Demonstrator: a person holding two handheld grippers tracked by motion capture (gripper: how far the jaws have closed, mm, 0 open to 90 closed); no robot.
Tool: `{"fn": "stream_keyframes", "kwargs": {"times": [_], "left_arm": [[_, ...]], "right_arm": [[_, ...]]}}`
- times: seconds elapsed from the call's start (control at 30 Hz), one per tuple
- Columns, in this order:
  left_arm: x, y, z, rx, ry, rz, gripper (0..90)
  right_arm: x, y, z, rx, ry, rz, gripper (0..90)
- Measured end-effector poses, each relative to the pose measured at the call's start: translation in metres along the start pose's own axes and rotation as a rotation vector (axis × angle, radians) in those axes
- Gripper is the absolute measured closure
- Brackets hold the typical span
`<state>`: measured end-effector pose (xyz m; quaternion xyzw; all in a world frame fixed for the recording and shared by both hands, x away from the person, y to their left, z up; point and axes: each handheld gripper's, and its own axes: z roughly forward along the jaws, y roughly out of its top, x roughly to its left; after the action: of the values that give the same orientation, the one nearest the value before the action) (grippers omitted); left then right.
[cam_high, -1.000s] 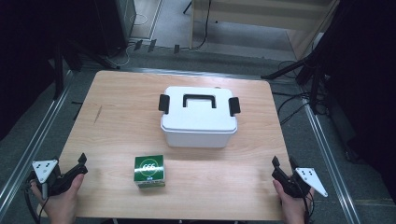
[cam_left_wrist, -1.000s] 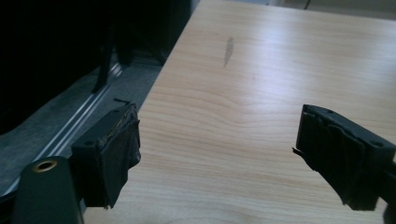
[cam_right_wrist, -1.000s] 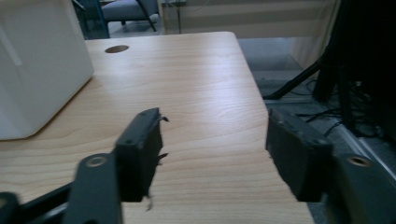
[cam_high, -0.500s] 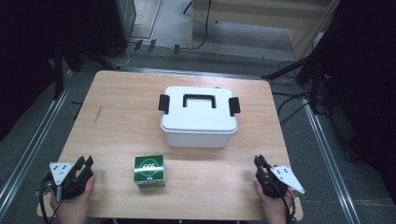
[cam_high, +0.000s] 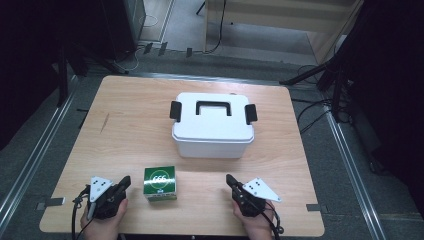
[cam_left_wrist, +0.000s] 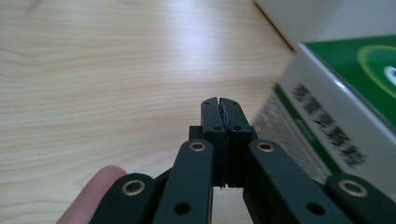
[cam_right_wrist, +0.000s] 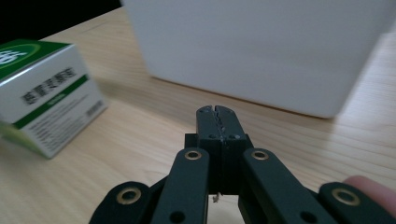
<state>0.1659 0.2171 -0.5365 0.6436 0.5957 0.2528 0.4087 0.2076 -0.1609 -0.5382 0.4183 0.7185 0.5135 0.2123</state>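
A small green and white box (cam_high: 160, 183) lies near the front edge of the wooden table (cam_high: 130, 125). Behind it stands a white lidded container (cam_high: 212, 125) with a black handle and black side clasps. My left gripper (cam_high: 126, 181) rests just left of the green box (cam_left_wrist: 336, 107); its jaws have just been closing and now meet with nothing between them (cam_left_wrist: 219, 103). My right gripper (cam_high: 229, 179) sits to the right of the box (cam_right_wrist: 44, 98), in front of the container (cam_right_wrist: 261, 51). Its jaws have likewise just been closing and are shut on nothing (cam_right_wrist: 215, 112).
Metal rails (cam_high: 40, 155) run along both sides of the table. Cables (cam_high: 310, 112) trail on the floor at the right and behind. Bare wood lies between the grippers and the container.
Both hands have moved inward from the table's front corners toward the green box. Both grippers' jaws went from open to shut, with nothing taken hold of.
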Motion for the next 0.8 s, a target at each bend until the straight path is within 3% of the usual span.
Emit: {"fn": "stream_keyframes", "kwargs": {"times": [0.13,0.3,0.47,0.67,0.7,0.8], "left_arm": [[-0.011,-0.002,0.002,0.021,-0.023,0.027,90.0],[-0.026,-0.004,0.006,0.032,-0.041,0.061,90.0],[-0.032,-0.005,0.009,0.041,-0.057,0.068,90.0],[-0.044,-0.005,0.015,0.052,-0.088,0.092,90.0],[-0.046,-0.004,0.017,0.056,-0.100,0.095,90.0],[-0.054,-0.001,0.023,0.066,-0.134,0.109,90.0]], "right_arm": [[0.016,0.000,0.010,0.020,0.045,-0.011,90.0],[0.054,0.002,0.037,0.049,0.131,-0.007,90.0],[0.075,0.003,0.057,0.075,0.167,-0.003,90.0],[0.082,0.003,0.063,0.099,0.164,-0.035,90.0],[0.076,0.004,0.060,0.114,0.166,-0.011,90.0],[0.069,0.005,0.055,0.121,0.157,-0.017,90.0]]}}
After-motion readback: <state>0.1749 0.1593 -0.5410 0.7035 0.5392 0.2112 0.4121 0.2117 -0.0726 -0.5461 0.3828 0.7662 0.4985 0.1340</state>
